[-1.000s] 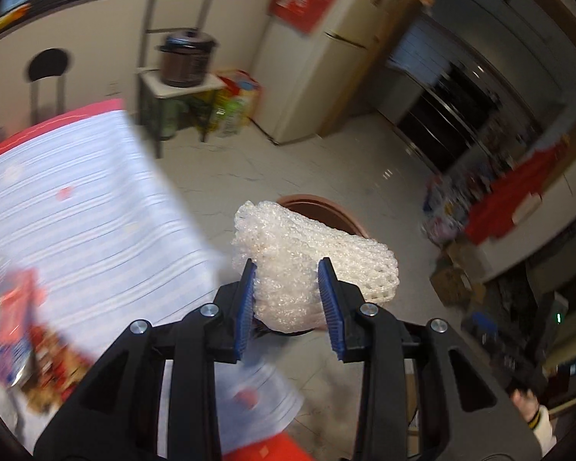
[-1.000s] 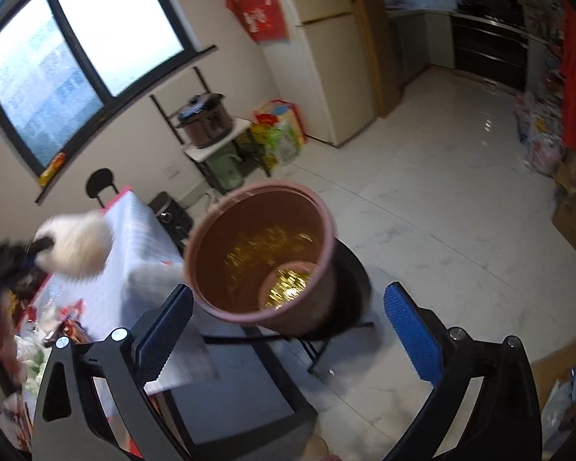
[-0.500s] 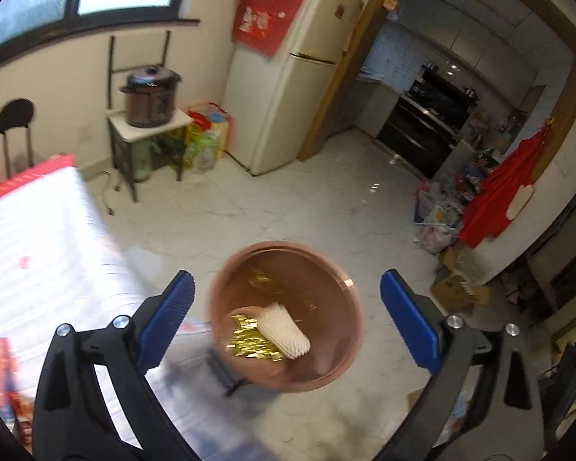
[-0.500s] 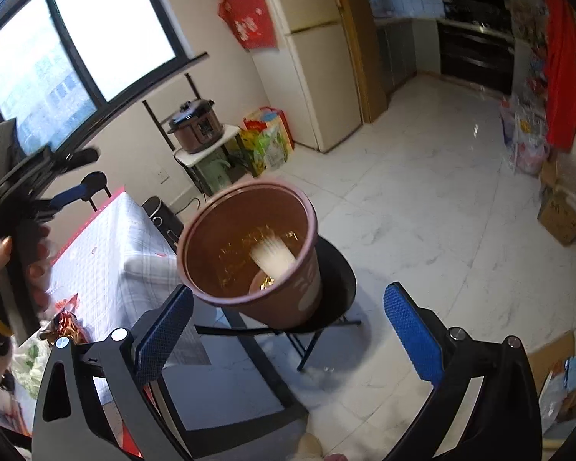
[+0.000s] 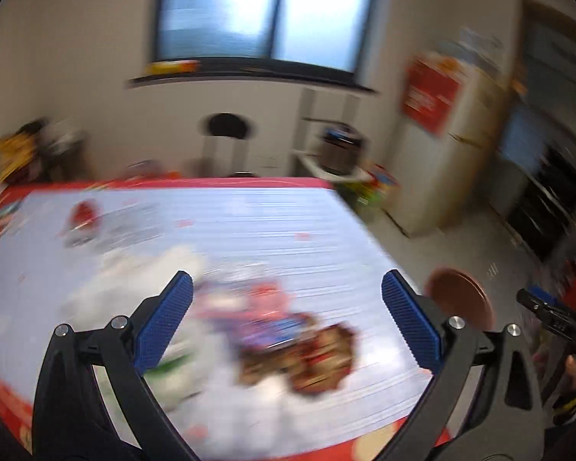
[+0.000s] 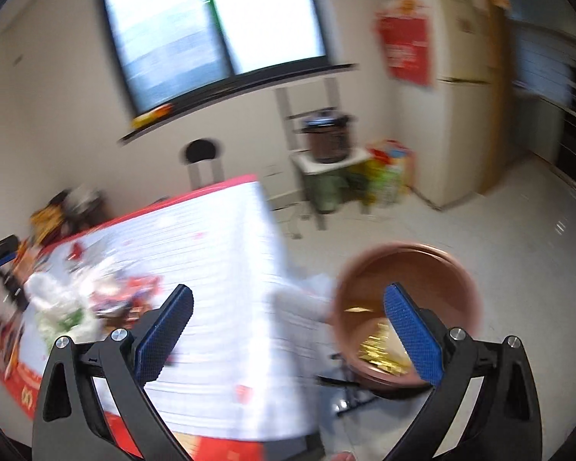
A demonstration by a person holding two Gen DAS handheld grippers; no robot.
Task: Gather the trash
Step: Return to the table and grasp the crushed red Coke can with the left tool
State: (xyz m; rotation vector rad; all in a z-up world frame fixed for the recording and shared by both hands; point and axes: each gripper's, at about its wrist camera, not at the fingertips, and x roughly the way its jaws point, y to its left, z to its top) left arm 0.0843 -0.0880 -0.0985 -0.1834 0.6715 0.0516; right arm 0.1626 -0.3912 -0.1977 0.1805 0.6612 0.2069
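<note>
Blurring table litter (image 5: pixel 288 330) beyond recognition, left tongs (image 5: pixel 287 319) spread empty

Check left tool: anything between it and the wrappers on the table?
Nothing visible. The left tool is wide open and empty, pointing down at the wrapper pile on the striped tablecloth. Only open air shows between them, though the frame is motion-blurred.

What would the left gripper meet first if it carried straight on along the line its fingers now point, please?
Most likely the blurred heap of wrappers lying on the striped tablecloth. The left gripper is open and empty, and the heap sits between its fingers in view, though blur leaves the depth uncertain.
</note>
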